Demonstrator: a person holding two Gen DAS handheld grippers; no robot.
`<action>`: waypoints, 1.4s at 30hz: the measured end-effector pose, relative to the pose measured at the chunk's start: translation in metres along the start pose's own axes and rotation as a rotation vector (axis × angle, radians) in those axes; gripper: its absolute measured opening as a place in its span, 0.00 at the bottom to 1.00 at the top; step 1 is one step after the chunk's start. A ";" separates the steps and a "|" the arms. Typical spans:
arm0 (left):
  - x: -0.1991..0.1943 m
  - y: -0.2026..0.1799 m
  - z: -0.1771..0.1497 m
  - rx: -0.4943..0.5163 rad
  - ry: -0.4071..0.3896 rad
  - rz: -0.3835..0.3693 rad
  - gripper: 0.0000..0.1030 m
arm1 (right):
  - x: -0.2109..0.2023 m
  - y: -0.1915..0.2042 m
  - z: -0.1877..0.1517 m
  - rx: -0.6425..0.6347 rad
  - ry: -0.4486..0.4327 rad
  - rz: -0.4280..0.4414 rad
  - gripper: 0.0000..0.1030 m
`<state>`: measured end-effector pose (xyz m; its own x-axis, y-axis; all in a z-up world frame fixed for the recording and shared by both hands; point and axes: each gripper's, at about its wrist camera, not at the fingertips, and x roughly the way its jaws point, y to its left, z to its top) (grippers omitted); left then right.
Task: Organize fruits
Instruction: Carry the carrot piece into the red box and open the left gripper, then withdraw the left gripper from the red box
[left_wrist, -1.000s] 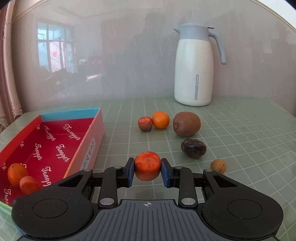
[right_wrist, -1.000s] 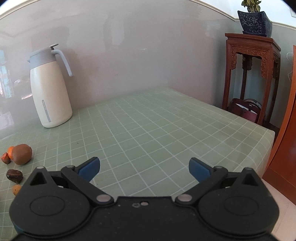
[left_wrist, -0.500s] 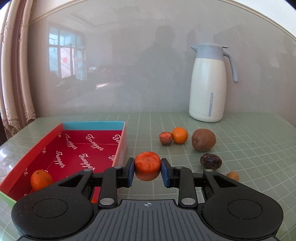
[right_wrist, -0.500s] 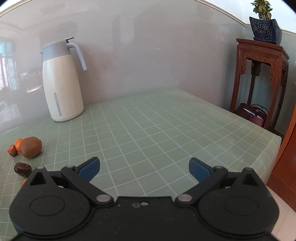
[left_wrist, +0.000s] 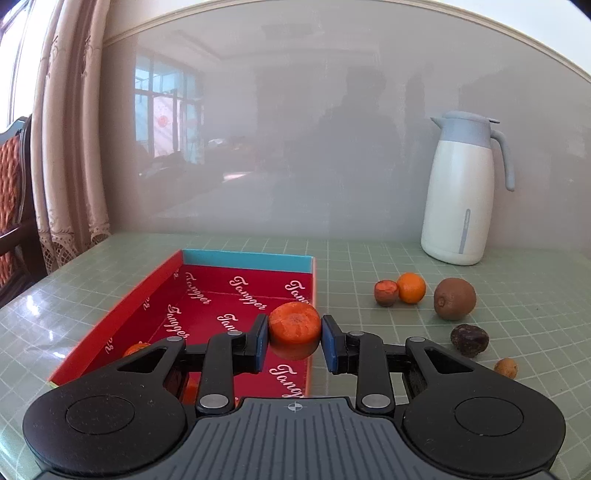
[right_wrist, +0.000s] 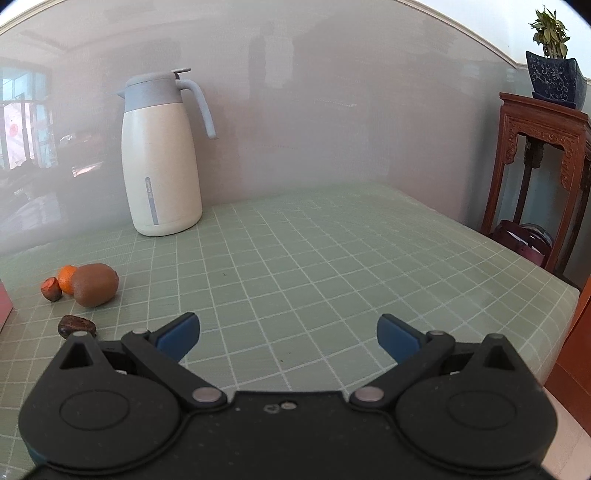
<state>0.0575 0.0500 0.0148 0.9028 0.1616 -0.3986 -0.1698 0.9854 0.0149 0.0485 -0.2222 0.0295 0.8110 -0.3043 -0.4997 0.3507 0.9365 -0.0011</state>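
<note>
Gripping: left gripper (left_wrist: 294, 343) clenched on orange fruit piece (left_wrist: 294, 326), above red box (left_wrist: 110, 325).
Right gripper (right_wrist: 288, 334): spread wide, nothing between.

A: How is the worktop (left_wrist: 369, 258) laid out in the left wrist view?

B: The open box (left_wrist: 236, 295) is placed at ten o'clock. The jug (left_wrist: 461, 199) is set far back at two o'clock, against the wall.

A: And the fruit?

B: A cut fruit (left_wrist: 386, 293), a tangerine (left_wrist: 410, 287) touching it and a kiwi (left_wrist: 454, 298) are lined up at three o'clock of the box. A dried fruit (left_wrist: 469, 340) and a small round fruit (left_wrist: 505, 368) are found nearer, at four o'clock. A carrot piece (left_wrist: 294, 326) is held over the box's right wall by the left gripper (left_wrist: 294, 343); more fruit (left_wrist: 135, 349) is seen inside the box, partly hidden.
</note>
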 end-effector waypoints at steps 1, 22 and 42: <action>0.000 0.002 0.000 -0.004 0.002 0.004 0.30 | 0.000 0.002 0.000 -0.004 0.000 0.002 1.00; 0.028 0.044 -0.004 -0.119 0.109 0.079 0.30 | -0.002 0.023 0.002 -0.045 -0.007 0.033 1.00; 0.033 0.054 -0.006 -0.172 0.148 0.136 0.30 | -0.003 0.017 0.003 -0.036 -0.010 0.030 1.00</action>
<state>0.0759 0.1082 -0.0035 0.8015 0.2700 -0.5336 -0.3622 0.9292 -0.0738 0.0536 -0.2057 0.0330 0.8255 -0.2774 -0.4915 0.3090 0.9509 -0.0178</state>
